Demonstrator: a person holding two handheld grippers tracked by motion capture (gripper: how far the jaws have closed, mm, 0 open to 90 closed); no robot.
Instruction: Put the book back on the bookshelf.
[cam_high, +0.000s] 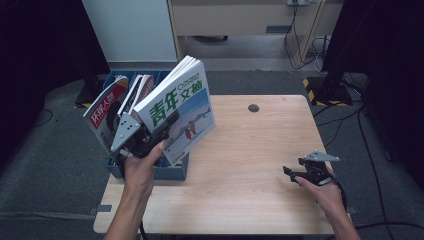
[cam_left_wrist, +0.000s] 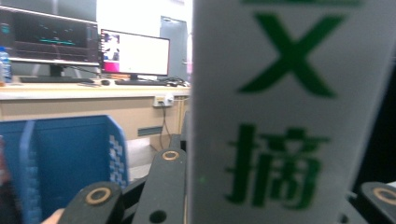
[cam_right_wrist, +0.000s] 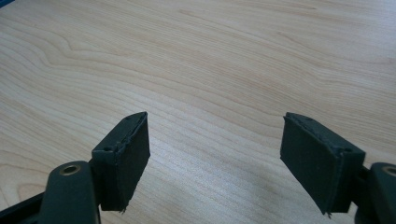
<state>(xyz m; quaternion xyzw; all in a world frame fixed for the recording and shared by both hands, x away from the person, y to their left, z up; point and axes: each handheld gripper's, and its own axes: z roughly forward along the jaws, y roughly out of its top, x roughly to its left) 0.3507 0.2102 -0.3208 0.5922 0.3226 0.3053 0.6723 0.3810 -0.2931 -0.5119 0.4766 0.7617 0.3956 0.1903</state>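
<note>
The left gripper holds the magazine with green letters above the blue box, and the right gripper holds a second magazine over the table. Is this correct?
Not quite. The right gripper holds nothing: the right gripper view shows its jaws open over the bare table. The rest is right: in the high view the left gripper holds the magazine above the blue box.

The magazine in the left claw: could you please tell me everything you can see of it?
The magazine is a thin paper booklet with a white and pale blue cover, large green characters along its top and a small picture low on the front. It is held tilted above the blue box, its white page edges facing up and back. The left claw is shut on its lower left edge. In the left claw view its cover rises between the jaws, blurred.
</note>
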